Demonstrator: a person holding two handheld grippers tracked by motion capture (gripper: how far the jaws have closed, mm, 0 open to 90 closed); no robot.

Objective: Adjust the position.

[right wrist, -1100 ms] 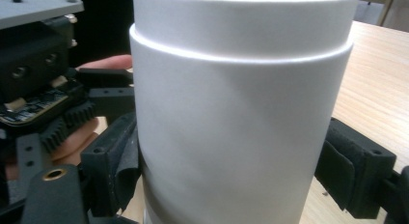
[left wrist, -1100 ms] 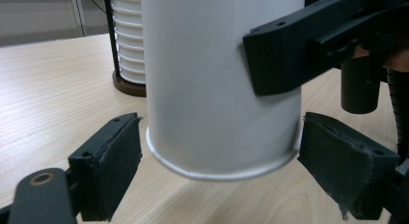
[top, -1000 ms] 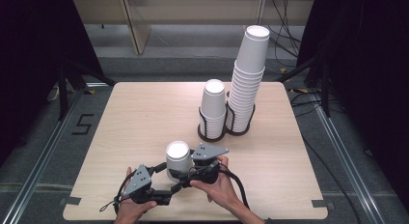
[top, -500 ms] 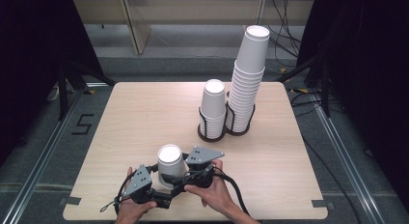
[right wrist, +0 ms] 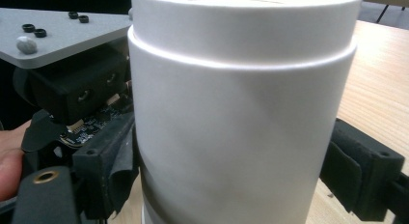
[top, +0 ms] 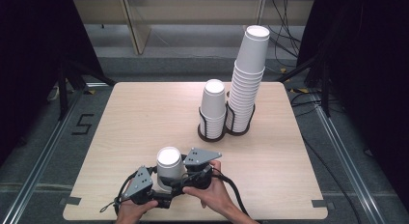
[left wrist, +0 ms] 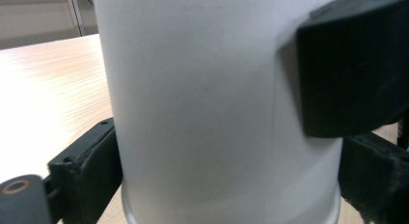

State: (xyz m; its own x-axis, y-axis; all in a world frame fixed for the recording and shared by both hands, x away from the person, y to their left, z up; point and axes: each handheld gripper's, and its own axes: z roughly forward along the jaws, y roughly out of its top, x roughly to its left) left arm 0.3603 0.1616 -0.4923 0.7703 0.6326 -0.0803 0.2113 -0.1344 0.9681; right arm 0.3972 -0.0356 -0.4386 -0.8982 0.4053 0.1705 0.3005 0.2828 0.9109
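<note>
A white paper cup (top: 170,165) stands upside down on the wooden table (top: 144,118) near its front edge. My left gripper (top: 163,184) reaches it from the left and my right gripper (top: 177,175) from the right. In the left gripper view the cup (left wrist: 207,108) sits between the jaws of the left gripper (left wrist: 226,185). Those jaws have just been closing and now lie against its wall. In the right gripper view the right gripper (right wrist: 236,180) has both jaws pressed on the cup (right wrist: 241,118).
A short stack of white cups (top: 212,103) and a tall stack (top: 248,74) stand in black wire holders (top: 212,133) right of the table's middle. The left gripper's grey plate (right wrist: 58,35) is close beside the cup. Floor lies beyond the table edges.
The cup and both grippers have shifted slightly to the left along the front edge. The stacks behind have not moved.
</note>
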